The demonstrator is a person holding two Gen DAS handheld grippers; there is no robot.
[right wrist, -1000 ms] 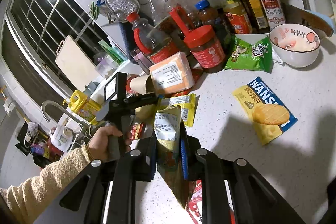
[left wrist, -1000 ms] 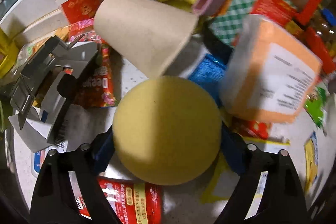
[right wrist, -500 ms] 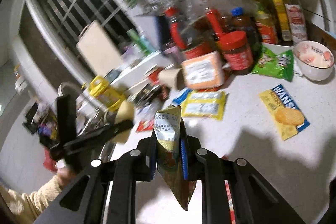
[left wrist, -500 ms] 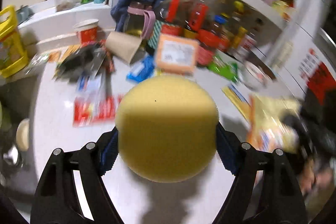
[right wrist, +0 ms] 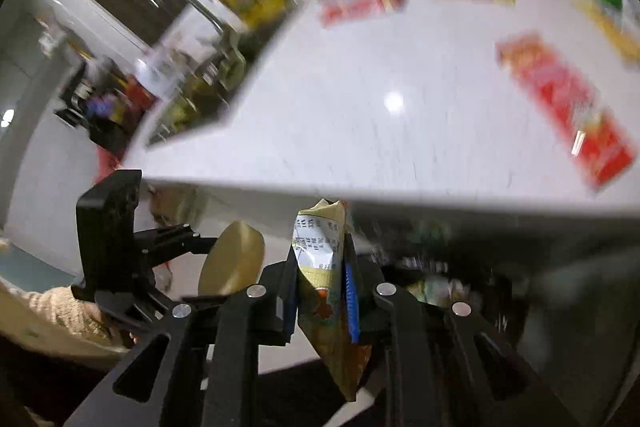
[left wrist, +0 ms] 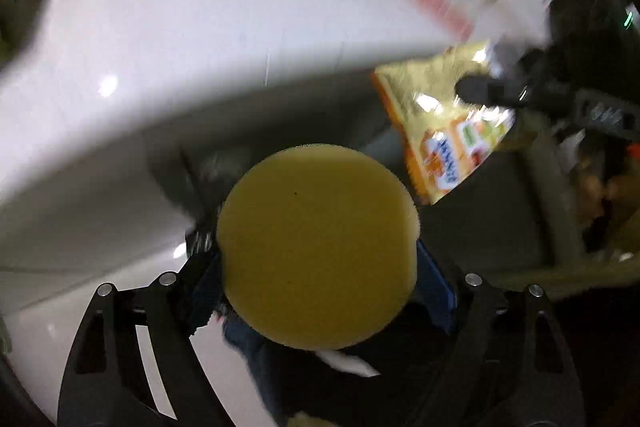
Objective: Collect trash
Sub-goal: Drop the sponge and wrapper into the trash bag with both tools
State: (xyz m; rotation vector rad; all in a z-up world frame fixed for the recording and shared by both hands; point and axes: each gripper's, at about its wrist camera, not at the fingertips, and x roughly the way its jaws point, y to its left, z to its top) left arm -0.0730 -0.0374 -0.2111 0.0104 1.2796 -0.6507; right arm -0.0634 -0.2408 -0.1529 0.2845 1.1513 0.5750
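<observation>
Item one, in hand: a round yellow sponge [left wrist: 318, 247], clamped between the wide-set jaws of our left gripper [left wrist: 318, 291], its flat face turned to the camera. In the right wrist view the same sponge [right wrist: 234, 259] shows edge-on, off the tabletop and below its near edge.

Item two, in hand: a yellow snack wrapper [right wrist: 326, 283], pinched flat between the nearly closed jaws of our right gripper [right wrist: 324, 301]. In the left wrist view the wrapper [left wrist: 448, 131] hangs past the tabletop's edge, close to what looks like the pale rim of a bin [left wrist: 556, 211] with dark contents. The blur keeps us from being sure of that.

Item three, left behind: a red packet [right wrist: 568, 107] lies on the white tabletop [right wrist: 360, 99] toward its right side. More wrappers sit along the far edge among the bottles and jars, too smeared to count or name.

Status, as we judge it:
- Both grippers carry a piece each and both pieces are clear of the tabletop, so we read this as the carry-to-bin step.
- Neither piece is let go yet.
- We cannot tell from these views how much trash is already in the bin.
- At least the red packet and the far-edge wrappers remain to be fetched, so the task looks well short of finished.
</observation>
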